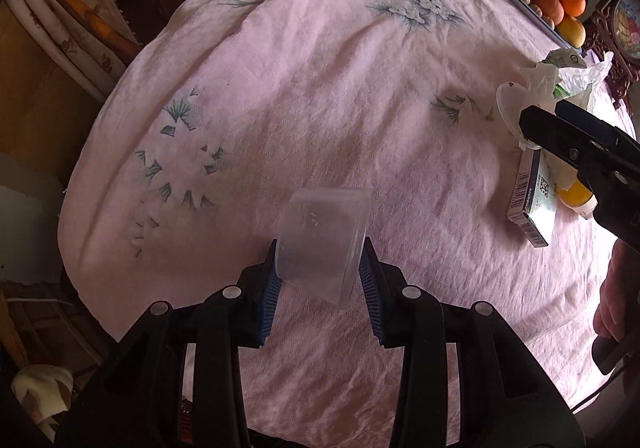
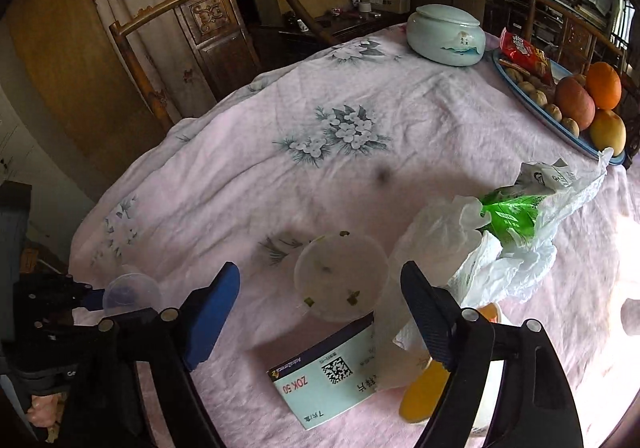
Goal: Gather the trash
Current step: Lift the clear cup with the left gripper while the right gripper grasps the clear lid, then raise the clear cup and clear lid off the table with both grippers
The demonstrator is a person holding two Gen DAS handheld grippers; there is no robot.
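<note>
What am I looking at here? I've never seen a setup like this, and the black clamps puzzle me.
These are two hand-held grippers, one in each of a person's hands, each with a camera looking along its jaws. The left camera shows the left gripper closed on a clear plastic cup above a pink flowered tablecloth. The right camera shows the right gripper, jaws open, over a pile of trash: a round plastic lid, a small cardboard box, a white plastic bag with green packaging inside. Further back sit a ceramic jar and a fruit tray.

clear smooth plastic cup (image 1: 320, 244); matt wrinkled tablecloth (image 1: 320, 87), probably cotton.
</note>
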